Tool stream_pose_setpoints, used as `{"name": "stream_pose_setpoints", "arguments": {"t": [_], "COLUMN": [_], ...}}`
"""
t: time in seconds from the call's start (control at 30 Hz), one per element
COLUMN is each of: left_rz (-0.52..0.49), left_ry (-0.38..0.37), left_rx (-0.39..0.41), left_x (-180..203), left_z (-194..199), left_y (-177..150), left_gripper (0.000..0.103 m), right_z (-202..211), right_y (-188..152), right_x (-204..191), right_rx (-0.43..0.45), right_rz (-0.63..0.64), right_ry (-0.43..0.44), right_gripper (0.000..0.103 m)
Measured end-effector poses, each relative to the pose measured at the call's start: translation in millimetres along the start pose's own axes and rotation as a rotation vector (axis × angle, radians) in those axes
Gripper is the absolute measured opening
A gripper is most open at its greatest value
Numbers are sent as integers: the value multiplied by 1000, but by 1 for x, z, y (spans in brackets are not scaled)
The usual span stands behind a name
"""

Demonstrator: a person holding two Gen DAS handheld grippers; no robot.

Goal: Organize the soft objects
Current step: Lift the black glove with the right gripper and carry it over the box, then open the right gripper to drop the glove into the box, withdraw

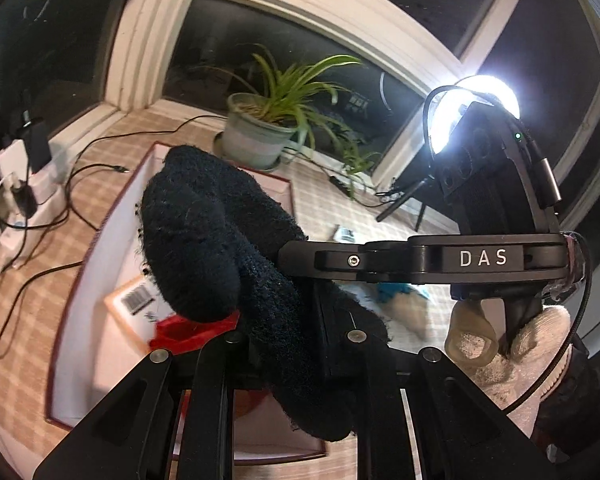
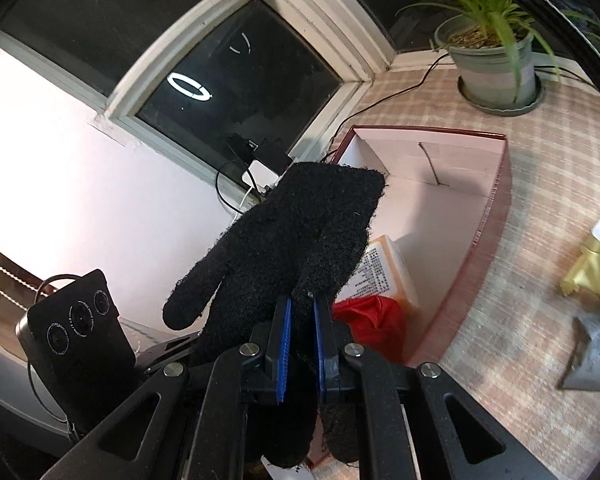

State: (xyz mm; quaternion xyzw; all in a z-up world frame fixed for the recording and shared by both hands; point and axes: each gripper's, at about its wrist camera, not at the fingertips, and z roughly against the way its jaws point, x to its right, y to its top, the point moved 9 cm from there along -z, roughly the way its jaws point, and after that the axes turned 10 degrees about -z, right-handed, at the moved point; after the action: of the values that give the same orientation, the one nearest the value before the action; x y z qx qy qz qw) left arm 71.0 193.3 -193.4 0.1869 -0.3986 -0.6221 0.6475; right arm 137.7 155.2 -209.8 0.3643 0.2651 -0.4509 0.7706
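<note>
A black knit glove (image 1: 220, 236) is held up over an open box (image 1: 96, 264) with white inside walls and a dark red rim. My left gripper (image 1: 288, 344) is shut on the glove's cuff end. In the left wrist view the right gripper (image 1: 300, 258) reaches in from the right and touches the glove. In the right wrist view my right gripper (image 2: 302, 304) has its blue pads (image 2: 285, 340) shut on the glove (image 2: 296, 236), fingers of the glove pointing up. A red cloth (image 2: 370, 320) and an orange-edged packet (image 2: 384, 276) lie in the box (image 2: 488, 236).
A potted spider plant (image 1: 260, 132) stands behind the box by the dark windows. Chargers and black cables (image 1: 28, 184) lie at the left. A bright ring lamp (image 1: 480, 112) shines at the right. Yellow cloth (image 2: 592, 272) and a grey packet (image 2: 592, 356) lie on the checkered surface right of the box.
</note>
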Motion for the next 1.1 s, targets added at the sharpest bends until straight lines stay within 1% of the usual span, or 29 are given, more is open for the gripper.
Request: {"name": "stream_pose_setpoints", "arguments": {"t": [0.17, 0.27, 0.3, 0.37, 0.4, 0.43, 0.5, 0.53, 0.6, 0.67, 0.77, 0.83, 0.97, 1.0, 1.03, 1.1], "left_rz": [35, 45, 45, 53, 61, 73, 86, 92, 107, 114, 116, 118, 90, 85, 78, 67], "left_ry": [26, 48, 61, 84, 92, 99, 109, 120, 141, 162, 214, 218, 267, 275, 282, 301], "left_rx": [-17, -29, -34, -47, -53, -57, -63, -66, -71, -73, -77, -77, -70, -65, -61, -52], "left_x": [-21, -29, -30, -34, -36, -38, -41, -43, -46, -48, -53, -54, -54, -53, -51, -50], "left_z": [0, 2, 2, 3, 2, 3, 4, 5, 7, 10, 16, 19, 32, 35, 38, 44], "left_y": [-4, -8, -9, -13, -14, -16, -18, -19, -21, -22, -23, -23, -21, -20, -20, -17], "left_gripper": [16, 18, 21, 29, 37, 42, 46, 52, 57, 58, 58, 58, 58, 60, 64, 64], "right_z": [-15, -19, -20, -18, -16, -14, -8, -5, 2, 8, 19, 26, 45, 52, 58, 73], "right_y": [8, 11, 11, 13, 14, 14, 16, 16, 16, 15, 12, 10, 4, 3, 2, 0], "right_x": [-3, -1, -1, 0, 1, 2, 3, 3, 6, 9, 17, 23, 37, 41, 45, 56], "right_rx": [-1, 2, 4, 17, 22, 29, 47, 53, 64, 73, 84, 92, 105, 114, 120, 134], "right_rz": [3, 8, 7, 8, 10, 11, 11, 12, 11, 7, -4, -13, -33, -40, -48, -64], "right_ry": [-17, -34, -39, -54, -60, -68, -74, -76, -87, -91, -92, -98, -100, -102, -101, -100], "right_gripper": [10, 11, 13, 13, 20, 32, 43, 43, 43, 44, 44, 44, 44, 44, 44, 44]}}
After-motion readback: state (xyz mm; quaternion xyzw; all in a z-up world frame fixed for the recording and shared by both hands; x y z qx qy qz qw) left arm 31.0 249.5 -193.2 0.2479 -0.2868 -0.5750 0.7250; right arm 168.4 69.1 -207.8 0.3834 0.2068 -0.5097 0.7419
